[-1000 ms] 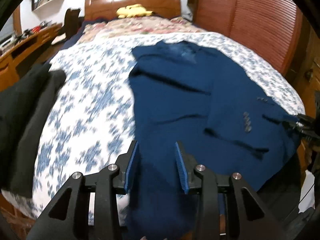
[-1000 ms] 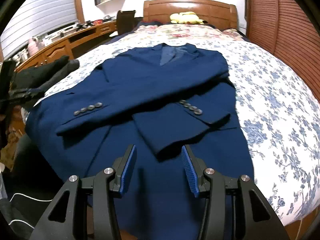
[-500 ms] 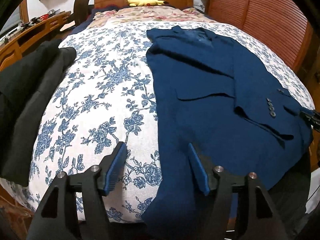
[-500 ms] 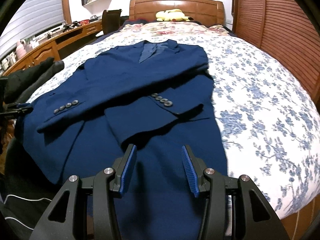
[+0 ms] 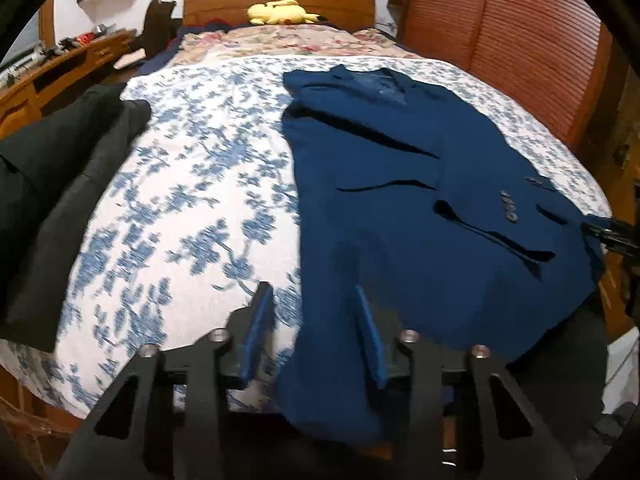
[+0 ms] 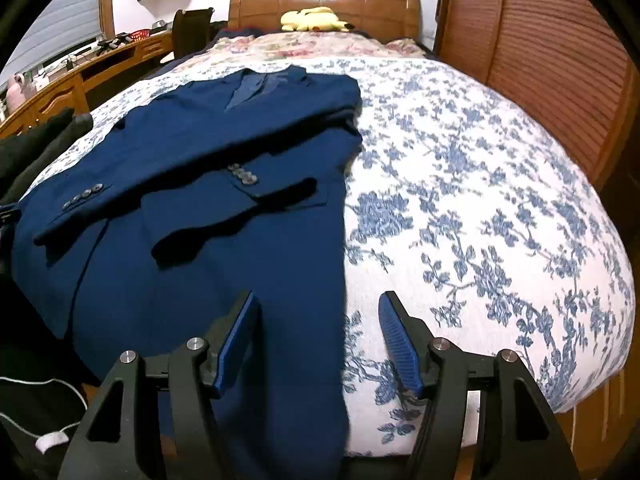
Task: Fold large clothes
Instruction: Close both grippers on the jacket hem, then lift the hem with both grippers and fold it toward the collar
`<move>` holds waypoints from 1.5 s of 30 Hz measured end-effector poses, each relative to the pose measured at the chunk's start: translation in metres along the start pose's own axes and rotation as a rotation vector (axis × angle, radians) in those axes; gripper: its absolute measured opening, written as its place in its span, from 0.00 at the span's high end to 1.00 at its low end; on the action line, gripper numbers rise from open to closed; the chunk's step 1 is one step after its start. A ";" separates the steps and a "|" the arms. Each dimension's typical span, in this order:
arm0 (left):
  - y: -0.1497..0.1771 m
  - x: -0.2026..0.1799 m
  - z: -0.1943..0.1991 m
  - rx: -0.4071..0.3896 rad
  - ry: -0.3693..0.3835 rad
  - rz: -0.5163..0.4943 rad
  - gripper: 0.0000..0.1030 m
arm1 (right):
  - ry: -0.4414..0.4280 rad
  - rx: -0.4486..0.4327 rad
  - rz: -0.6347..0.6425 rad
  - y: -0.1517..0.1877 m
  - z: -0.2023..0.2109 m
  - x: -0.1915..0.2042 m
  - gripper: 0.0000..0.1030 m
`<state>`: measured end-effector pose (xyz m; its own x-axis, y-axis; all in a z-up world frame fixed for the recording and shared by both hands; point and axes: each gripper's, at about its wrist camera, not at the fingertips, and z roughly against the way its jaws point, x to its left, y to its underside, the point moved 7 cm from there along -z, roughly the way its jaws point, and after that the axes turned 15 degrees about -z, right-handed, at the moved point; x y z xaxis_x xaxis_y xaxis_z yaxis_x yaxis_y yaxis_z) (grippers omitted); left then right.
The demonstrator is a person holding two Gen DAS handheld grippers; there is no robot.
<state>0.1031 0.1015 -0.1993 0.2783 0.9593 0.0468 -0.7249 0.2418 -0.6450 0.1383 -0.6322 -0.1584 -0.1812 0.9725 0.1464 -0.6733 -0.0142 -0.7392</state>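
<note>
A navy blue suit jacket (image 5: 400, 208) (image 6: 208, 216) lies face up on the bed, both sleeves folded across its front, its hem hanging over the foot edge. My left gripper (image 5: 314, 320) hovers at the jacket's left hem edge. Its jaws are closing, the cloth edge lies between them, and the pads do not press it. My right gripper (image 6: 318, 320) hovers at the right hem edge. Its jaws are opening, with the jacket's edge and bare bedcover between them.
The bed has a blue floral cover (image 5: 192, 200) (image 6: 480, 208). A dark grey garment (image 5: 60, 200) (image 6: 36, 148) lies along its left side. A yellow plush toy (image 5: 280, 12) (image 6: 312, 20) sits by the wooden headboard. A wooden desk (image 6: 60, 88) runs on the left, louvred doors (image 6: 540, 60) on the right.
My right gripper slid right from over the jacket's middle to its right edge and its jaws widened. My left gripper shifted to the jacket's left edge; its jaws widened, then narrowed.
</note>
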 end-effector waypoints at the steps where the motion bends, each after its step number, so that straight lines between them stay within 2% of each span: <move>1: 0.001 -0.003 -0.001 0.003 0.015 -0.004 0.67 | -0.007 0.006 0.002 0.001 0.001 0.000 0.37; 4: 0.004 -0.008 -0.004 0.013 0.037 -0.007 0.69 | -0.056 0.042 0.005 0.005 0.000 0.005 0.37; 5: 0.004 -0.008 -0.004 0.015 0.037 -0.008 0.70 | -0.076 0.056 0.010 0.007 -0.002 0.008 0.42; 6: 0.004 -0.008 -0.004 0.014 0.041 -0.008 0.78 | -0.086 0.067 0.027 0.009 -0.003 0.013 0.48; 8: 0.001 -0.009 -0.001 0.009 0.054 -0.003 0.89 | -0.099 0.078 0.061 0.011 -0.005 0.020 0.84; 10: -0.005 -0.011 0.007 -0.006 0.042 -0.021 0.93 | -0.137 0.091 0.055 0.008 -0.006 0.024 0.93; 13: -0.025 -0.015 0.030 -0.067 -0.001 -0.057 0.94 | -0.197 0.072 0.031 -0.004 0.001 0.028 0.95; 16: -0.054 -0.018 0.059 -0.140 -0.024 -0.088 0.95 | -0.256 0.016 -0.006 -0.026 0.019 0.028 0.95; 22: -0.113 -0.038 0.104 -0.245 -0.036 -0.169 0.96 | -0.371 -0.122 -0.059 -0.078 0.074 0.033 0.96; 28: -0.154 -0.055 0.161 -0.369 -0.044 -0.206 0.96 | -0.426 -0.253 -0.066 -0.102 0.137 0.030 0.96; 39: -0.194 -0.072 0.265 -0.550 -0.076 -0.257 0.96 | -0.476 -0.444 -0.001 -0.091 0.279 0.010 0.96; 42: -0.199 -0.067 0.264 -0.554 -0.084 -0.251 0.96 | -0.448 -0.487 0.014 -0.081 0.296 0.007 0.96; 45: -0.204 -0.057 0.238 -0.517 -0.089 -0.232 0.96 | -0.382 -0.483 0.011 -0.083 0.284 0.003 0.96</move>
<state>0.0853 0.0317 0.1109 0.3235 0.9035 0.2811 -0.2423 0.3663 -0.8984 -0.0098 -0.6946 0.0906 -0.4903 0.8197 0.2961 -0.2852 0.1701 -0.9433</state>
